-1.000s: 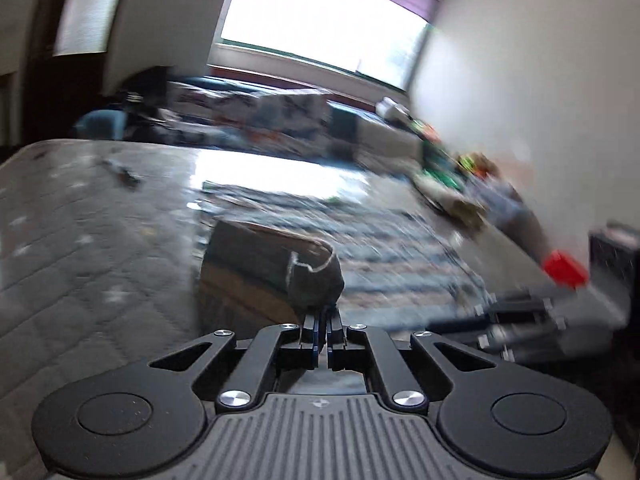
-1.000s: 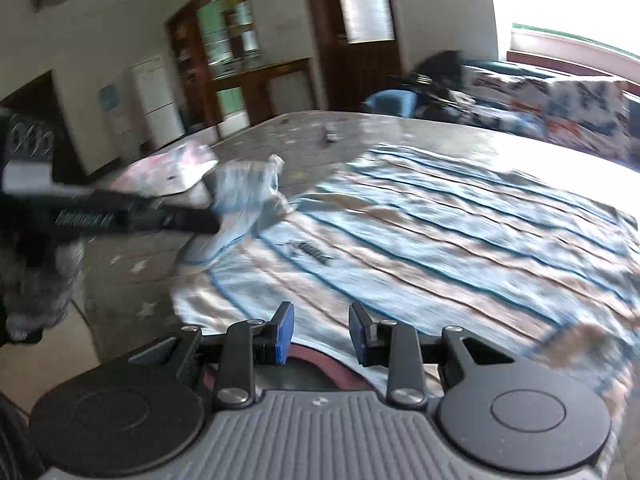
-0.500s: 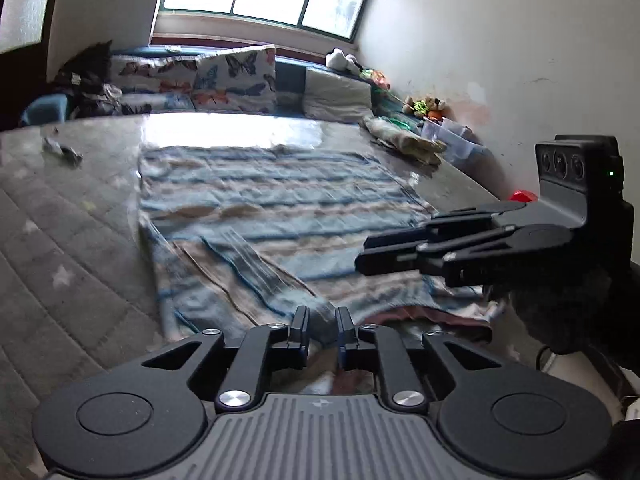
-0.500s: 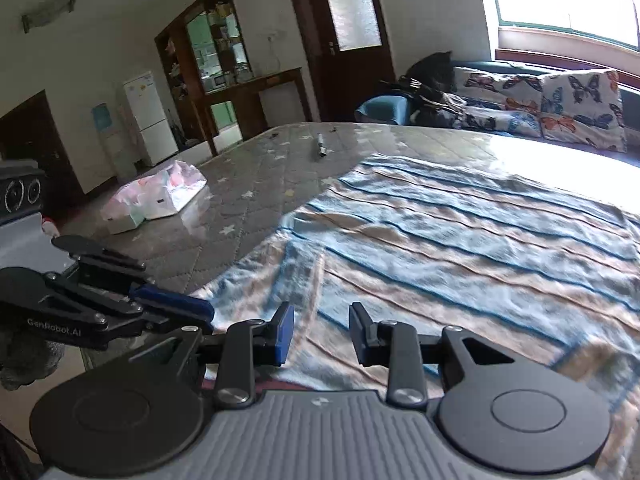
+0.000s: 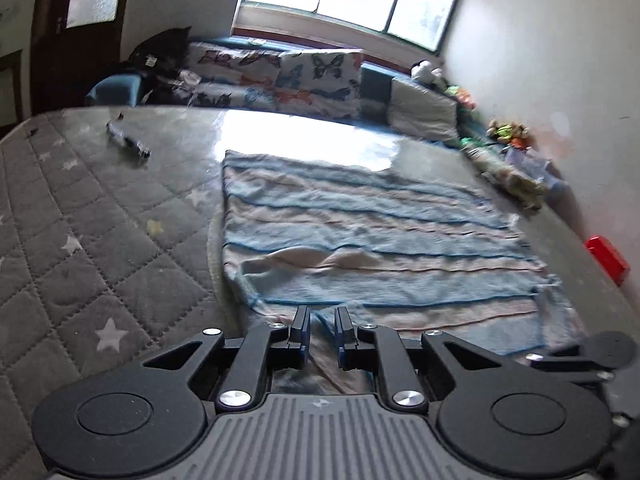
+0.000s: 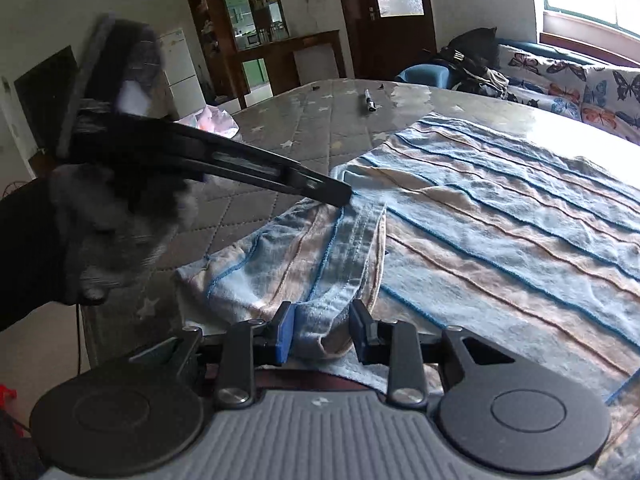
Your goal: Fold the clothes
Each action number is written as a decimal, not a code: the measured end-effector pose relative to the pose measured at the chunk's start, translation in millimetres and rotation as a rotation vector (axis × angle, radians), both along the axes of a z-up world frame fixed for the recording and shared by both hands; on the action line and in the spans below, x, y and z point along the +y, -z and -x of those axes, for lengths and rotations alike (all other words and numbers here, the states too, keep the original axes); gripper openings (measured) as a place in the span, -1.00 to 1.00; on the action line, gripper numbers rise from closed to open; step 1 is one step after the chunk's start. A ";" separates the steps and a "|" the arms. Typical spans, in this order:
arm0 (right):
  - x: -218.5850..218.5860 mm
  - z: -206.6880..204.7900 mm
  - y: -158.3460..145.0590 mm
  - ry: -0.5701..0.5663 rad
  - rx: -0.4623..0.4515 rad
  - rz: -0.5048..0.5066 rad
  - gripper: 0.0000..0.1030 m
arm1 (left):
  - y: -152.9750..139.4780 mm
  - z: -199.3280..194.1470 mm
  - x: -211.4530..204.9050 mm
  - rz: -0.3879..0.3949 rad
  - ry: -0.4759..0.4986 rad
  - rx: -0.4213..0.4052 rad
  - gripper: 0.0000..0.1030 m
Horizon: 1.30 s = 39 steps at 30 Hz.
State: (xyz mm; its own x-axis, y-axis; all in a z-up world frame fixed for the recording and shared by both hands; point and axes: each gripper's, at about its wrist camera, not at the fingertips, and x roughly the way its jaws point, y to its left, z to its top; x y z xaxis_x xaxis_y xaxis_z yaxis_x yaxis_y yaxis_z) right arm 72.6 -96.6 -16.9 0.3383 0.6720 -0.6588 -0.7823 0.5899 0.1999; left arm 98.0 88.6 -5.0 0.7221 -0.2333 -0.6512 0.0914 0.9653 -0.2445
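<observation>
A blue, white and tan striped cloth (image 5: 360, 232) lies spread on the grey quilted mattress (image 5: 80, 220). Its near left corner is folded over onto itself (image 6: 340, 248). My left gripper (image 5: 321, 332) is open by a narrow gap, low over the cloth's near edge, with a ridge of fabric showing between its fingers. From the right wrist view its fingertips (image 6: 340, 196) rest at the folded corner, held by a grey-gloved hand (image 6: 112, 232). My right gripper (image 6: 323, 330) is open wide at the near hem, with a fold of cloth between its fingers.
A small dark pen-like object (image 5: 128, 144) lies on the far left of the mattress. A sofa with butterfly cushions (image 5: 304, 76) runs along the far side. A red box (image 5: 606, 260) and toys (image 5: 508, 132) sit by the right wall. A pink bag (image 6: 208, 120) lies at the mattress's far corner.
The left gripper, shut on a lifted cloth corner a second ago, has opened, and the corner now lies folded down on the cloth. The right gripper stayed open.
</observation>
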 end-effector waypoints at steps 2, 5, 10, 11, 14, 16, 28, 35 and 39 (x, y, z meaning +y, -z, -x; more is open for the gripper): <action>-0.5 0.1 -1.1 -0.001 -0.001 -0.002 -0.41 | 2.5 -1.2 1.3 0.004 -0.007 0.003 -0.74; -9.9 1.2 -8.5 0.011 -0.017 -0.014 -0.41 | -2.7 5.3 -0.7 -0.009 0.003 -0.013 -0.74; -40.5 0.8 -19.7 0.085 -0.055 -0.001 -0.41 | -9.7 22.6 -6.0 -0.025 0.045 -0.030 -0.72; -48.4 0.4 -19.9 0.109 -0.058 0.008 -0.41 | -10.3 26.2 -8.2 -0.029 0.056 -0.030 -0.72; -72.2 -0.2 -18.6 0.189 -0.058 0.026 -0.41 | -7.7 36.6 -14.8 -0.042 0.093 -0.019 -0.72; -87.7 -0.2 -17.4 0.243 -0.054 0.033 -0.41 | -5.0 43.6 -18.8 -0.053 0.108 -0.013 -0.72; -132.4 18.3 -1.3 0.378 -0.067 0.098 -0.41 | 1.7 74.1 -48.7 -0.126 0.216 -0.036 -0.72; -126.8 25.5 -4.6 0.349 -0.095 0.119 -0.40 | -6.2 87.6 -47.8 -0.149 0.234 -0.046 -0.72; -126.1 30.8 -4.7 0.330 -0.106 0.130 -0.36 | -12.4 102.9 -43.1 -0.178 0.252 -0.053 -0.62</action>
State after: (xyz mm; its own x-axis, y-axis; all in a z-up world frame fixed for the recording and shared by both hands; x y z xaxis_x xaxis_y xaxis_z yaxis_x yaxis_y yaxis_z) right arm 41.8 -222.6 -12.3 0.5936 0.4286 -0.6812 -0.5583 0.8289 0.0350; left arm -4.9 45.5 7.3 0.6897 -0.2950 -0.6613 0.3417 0.9378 -0.0620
